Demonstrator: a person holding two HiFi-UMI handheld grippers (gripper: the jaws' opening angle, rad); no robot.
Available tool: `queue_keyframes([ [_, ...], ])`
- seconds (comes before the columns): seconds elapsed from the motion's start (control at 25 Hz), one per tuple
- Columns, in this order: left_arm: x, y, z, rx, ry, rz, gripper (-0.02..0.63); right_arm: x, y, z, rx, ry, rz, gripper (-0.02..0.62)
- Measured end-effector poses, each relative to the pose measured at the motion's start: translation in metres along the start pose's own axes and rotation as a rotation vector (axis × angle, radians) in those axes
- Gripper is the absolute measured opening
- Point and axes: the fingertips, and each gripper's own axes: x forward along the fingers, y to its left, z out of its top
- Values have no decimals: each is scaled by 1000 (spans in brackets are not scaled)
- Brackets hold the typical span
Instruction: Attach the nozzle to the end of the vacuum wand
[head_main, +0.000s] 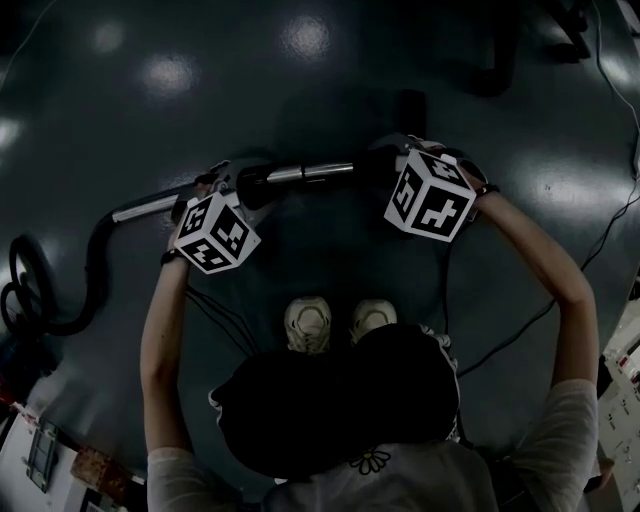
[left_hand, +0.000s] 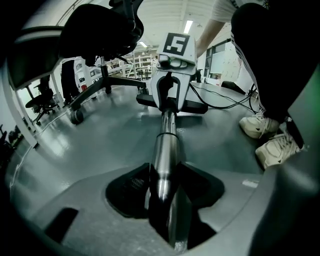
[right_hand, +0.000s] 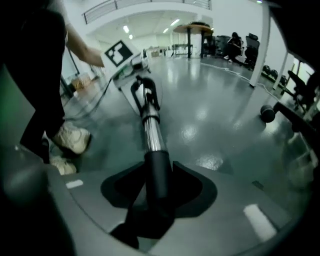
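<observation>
L gripper (left_hand: 165, 187) is clamped on the metal wand (left_hand: 165, 150), R gripper (right_hand: 157, 192) on the black nozzle (right_hand: 157, 167). The nozzle already sits over the wand's end, approx. joined; I judge only the final push is left.

The wand (head_main: 300, 173) and its black nozzle (right_hand: 156, 165) made a level bar between the left gripper (left_hand: 164, 187) and the right gripper (right_hand: 157, 187), blocking a straight reach forward at that height. Beyond it the floor (head_main: 200, 60) lay open. A hose (head_main: 95, 260) curled at the left and cables (head_main: 560, 295) trailed at the right. Shoes (head_main: 340, 322) stood just behind the bar, and a chair (left_hand: 107, 80) stood farther off.
</observation>
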Motion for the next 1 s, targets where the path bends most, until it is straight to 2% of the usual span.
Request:
queue_keyframes([
  [0.04,2,1,2,1,2,6,196,-1,0,8,6,-32,-7,177],
  [0.16,11,1,12,-4,-25,-1,204,-3,2,13,-95,-35,-82,163],
  [0.28,10,-4,14,4,-30,-24,206,-8,4,6,-71,7,-76,169],
  [0.36,8,-6,3,75,56,-23,206,-14,3,-11,-78,97,-72,167],
  [0.44,4,-1,-29,191,237,15,195,-14,-2,-31,-142,239,-81,179],
  [0.48,2,2,-44,223,305,39,193,-11,-5,-38,-181,306,-94,181],
  [0.52,2,4,-51,223,326,56,174,-9,-7,-41,-216,352,-109,187],
  [0.6,4,4,-49,188,281,65,166,-7,-6,-42,-255,373,-127,190],
  [0.68,3,2,-48,150,223,63,161,-6,-3,-39,-263,320,-131,187],
  [0.76,1,1,-49,127,199,60,161,-4,0,-37,-262,270,-141,187],
  [0.84,1,-1,-51,104,188,44,163,-2,3,-36,-218,242,-136,186],
  [0.92,0,-2,-52,78,178,14,167,-1,6,-34,-123,214,-111,186],
  [1.0,-8,12,-46,73,165,34,170,-11,-5,-18,-58,170,-133,184],
])
